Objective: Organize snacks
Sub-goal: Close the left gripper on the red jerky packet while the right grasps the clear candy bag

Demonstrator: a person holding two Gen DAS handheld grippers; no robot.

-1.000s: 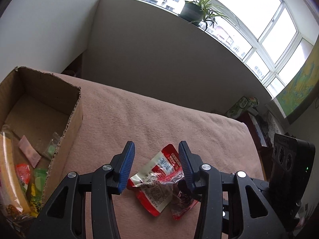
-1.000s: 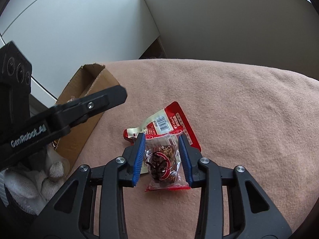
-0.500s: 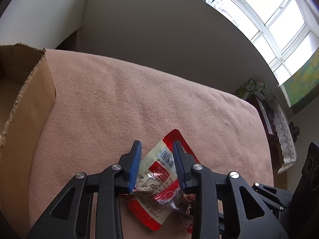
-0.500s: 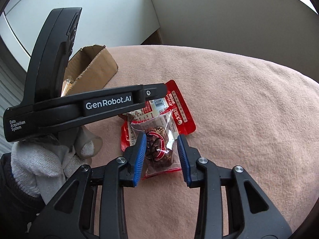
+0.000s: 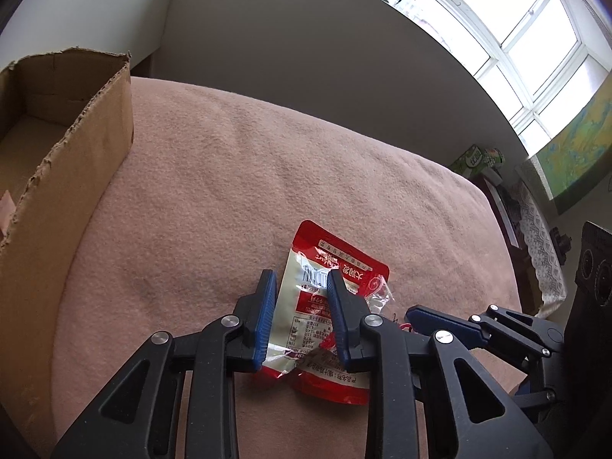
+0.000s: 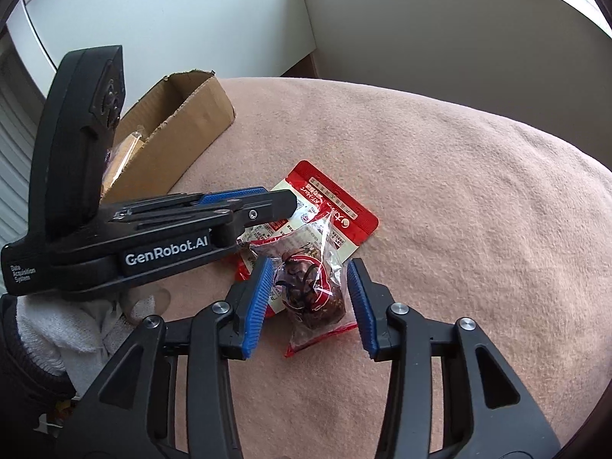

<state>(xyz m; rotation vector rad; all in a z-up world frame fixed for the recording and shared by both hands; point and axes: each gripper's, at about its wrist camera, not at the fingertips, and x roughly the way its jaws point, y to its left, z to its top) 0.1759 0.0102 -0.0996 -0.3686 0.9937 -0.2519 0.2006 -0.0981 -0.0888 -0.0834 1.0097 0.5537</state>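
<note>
A red and white snack pouch (image 5: pixel 317 298) lies on the pink blanket, also in the right wrist view (image 6: pixel 325 206). My left gripper (image 5: pixel 300 283) straddles its left part with the jaws narrowly apart, pads beside the pouch. A clear packet of dark brown snacks (image 6: pixel 313 290) lies partly on the pouch. My right gripper (image 6: pixel 310 271) is open with its blue pads on either side of that packet, apart from it. The left gripper (image 6: pixel 283 201) shows from the side there.
An open cardboard box (image 5: pixel 88 114) stands at the left on the blanket (image 5: pixel 229 176), also seen in the right wrist view (image 6: pixel 183 122), with snacks inside. A grey wall runs behind the bed. A shelf with clutter (image 5: pixel 497 176) is at the right.
My left gripper has come down over the red pouch and its jaws have narrowed around it. My right gripper has stayed around the clear packet, with its jaws a little wider.
</note>
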